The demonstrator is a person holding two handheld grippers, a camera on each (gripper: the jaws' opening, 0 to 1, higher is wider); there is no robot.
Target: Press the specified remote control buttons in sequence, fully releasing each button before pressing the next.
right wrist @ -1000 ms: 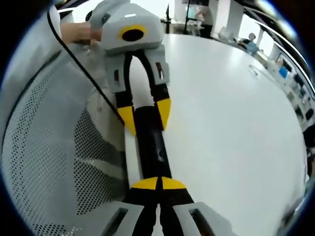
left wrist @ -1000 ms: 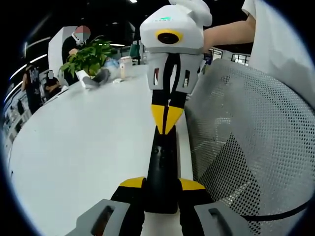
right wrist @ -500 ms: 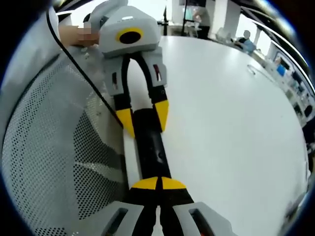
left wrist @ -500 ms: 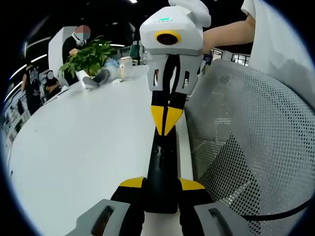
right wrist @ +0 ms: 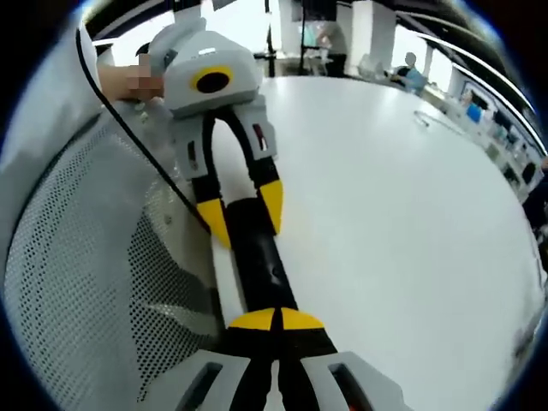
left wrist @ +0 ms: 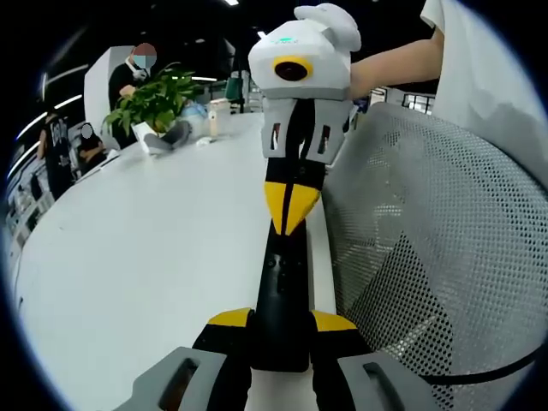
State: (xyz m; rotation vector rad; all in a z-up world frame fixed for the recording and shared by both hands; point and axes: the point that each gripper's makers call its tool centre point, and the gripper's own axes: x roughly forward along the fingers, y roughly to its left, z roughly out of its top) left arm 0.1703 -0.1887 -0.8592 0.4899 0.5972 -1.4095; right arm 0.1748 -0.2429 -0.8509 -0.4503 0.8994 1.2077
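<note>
Slightly raised and tilted since the earlier frames: in the left gripper view the right gripper [left wrist: 291, 214] has been lifted a little at its body end, its closed yellow tips kept over the far end of the remote control [left wrist: 281, 295]. In the right gripper view the left gripper [right wrist: 244, 218] is seen shifted left and up.

The remote control, long, black and slim, lies along the edge of the white table [left wrist: 145, 257], beside a mesh chair back [left wrist: 428, 248]. It is clamped at one end between the left gripper's jaws. The right gripper's jaws are clenched together on nothing, serving as a pressing point; whether the tips are touching a button cannot be told.

Step in hand is judged to be a press or a release. For a clean press, the remote should be kept flat by a steady clamp, the tips brought straight down on one button, then lifted fully clear before the next.

No brand or button lettering can be read. A potted plant [left wrist: 154, 103] stands at the table's far end.
</note>
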